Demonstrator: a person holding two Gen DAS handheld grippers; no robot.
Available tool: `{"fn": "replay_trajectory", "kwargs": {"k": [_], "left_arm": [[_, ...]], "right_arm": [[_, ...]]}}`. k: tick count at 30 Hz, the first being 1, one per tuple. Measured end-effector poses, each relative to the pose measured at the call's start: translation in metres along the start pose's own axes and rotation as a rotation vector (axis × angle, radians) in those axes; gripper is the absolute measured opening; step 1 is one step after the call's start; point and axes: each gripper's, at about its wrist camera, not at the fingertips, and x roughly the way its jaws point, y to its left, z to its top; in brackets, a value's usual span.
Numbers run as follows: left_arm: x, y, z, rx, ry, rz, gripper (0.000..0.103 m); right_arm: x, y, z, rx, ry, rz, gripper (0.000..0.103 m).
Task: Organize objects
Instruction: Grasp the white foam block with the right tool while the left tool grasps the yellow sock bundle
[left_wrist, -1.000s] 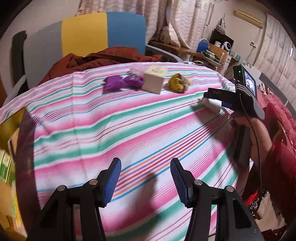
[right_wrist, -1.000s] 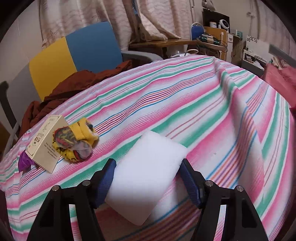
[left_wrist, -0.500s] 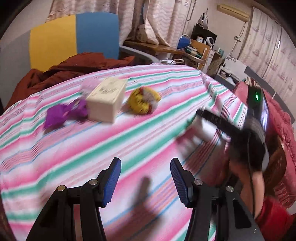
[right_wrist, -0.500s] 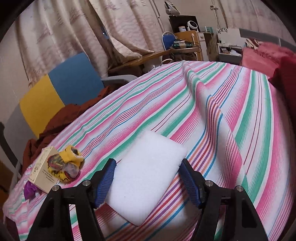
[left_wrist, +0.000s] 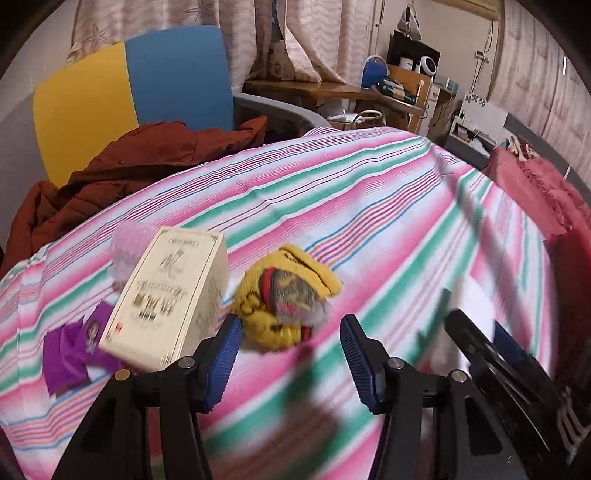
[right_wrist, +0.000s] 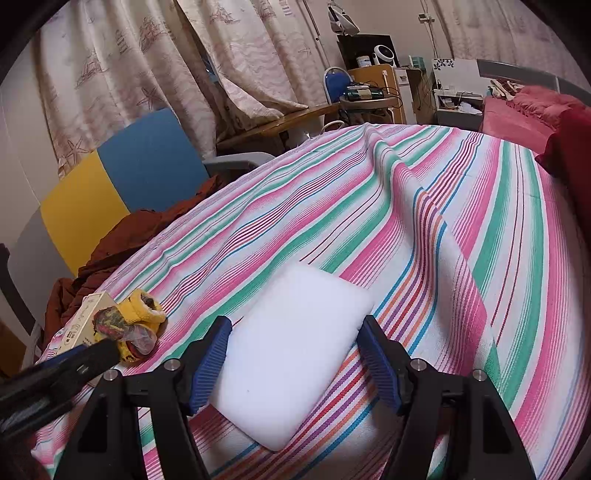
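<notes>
Right wrist view: a white foam pad (right_wrist: 295, 347) is clamped flat between the jaws of the right gripper (right_wrist: 293, 360).
The pad is held by its long edges, just over the striped cloth (right_wrist: 424, 221), probably so it can be carried level. In the left wrist view the left gripper (left_wrist: 290, 354) is seen with jaws apart and empty, aimed at the yellow sock bundle (left_wrist: 286, 295) lying beside the cream box (left_wrist: 170, 295), apparently the next pick.
</notes>
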Motion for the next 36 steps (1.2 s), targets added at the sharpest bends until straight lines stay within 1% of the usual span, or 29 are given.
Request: {"fn": "replay_trajectory", "kwargs": {"k": [2, 4, 7, 9, 11, 13, 15, 20, 24, 27, 28, 30, 32, 34, 36], "left_arm": [[0.007, -0.001, 0.002, 0.014, -0.003, 0.022, 0.056], [0.012, -0.002, 0.004, 0.025, -0.025, 0.048, 0.056], [0.014, -0.006, 0.002, 0.065, -0.068, 0.048, 0.056], [0.014, -0.01, -0.003, 0.11, -0.096, 0.057, 0.052], [0.01, -0.009, -0.005, 0.11, -0.113, 0.045, 0.042], [0.006, -0.005, -0.008, 0.101, -0.131, 0.031, 0.037], [0.004, -0.005, -0.01, 0.107, -0.138, 0.036, 0.034], [-0.011, -0.011, -0.025, 0.143, -0.174, 0.034, 0.019], [-0.027, -0.013, -0.04, 0.16, -0.202, 0.005, 0.019], [-0.035, -0.014, -0.049, 0.165, -0.185, -0.002, 0.019], [-0.039, -0.016, -0.049, 0.175, -0.186, -0.021, 0.019], [-0.041, -0.02, -0.046, 0.196, -0.184, -0.042, 0.024], [-0.042, -0.026, -0.038, 0.209, -0.186, -0.051, 0.044], [-0.042, -0.03, -0.025, 0.202, -0.205, -0.043, 0.052], [-0.037, -0.031, -0.012, 0.187, -0.216, -0.011, 0.057]], "right_arm": [[0.0, 0.0, 0.0, 0.0, 0.0, 0.0, 0.071], [0.0, -0.001, 0.0, -0.002, 0.0, -0.003, 0.072], [-0.001, 0.0, -0.001, -0.003, -0.001, -0.003, 0.072], [-0.001, 0.0, -0.001, -0.004, -0.001, -0.004, 0.072], [-0.002, -0.001, -0.001, -0.005, -0.002, -0.005, 0.072], [-0.002, -0.001, -0.001, -0.008, -0.002, -0.009, 0.072], [-0.002, 0.0, 0.0, -0.011, -0.002, -0.012, 0.072], [-0.002, 0.0, 0.001, -0.016, -0.002, -0.016, 0.071], [-0.002, 0.0, 0.0, -0.02, -0.002, -0.019, 0.071], [-0.002, 0.0, 0.0, -0.02, -0.001, -0.02, 0.071], [-0.002, 0.0, 0.0, -0.021, -0.001, -0.021, 0.071], [-0.002, 0.001, 0.0, -0.024, -0.002, -0.023, 0.071], [-0.001, 0.001, 0.0, -0.025, -0.001, -0.025, 0.071], [-0.001, 0.001, 0.0, -0.026, -0.002, -0.026, 0.071], [-0.001, 0.001, 0.0, -0.025, -0.002, -0.025, 0.071]]}}
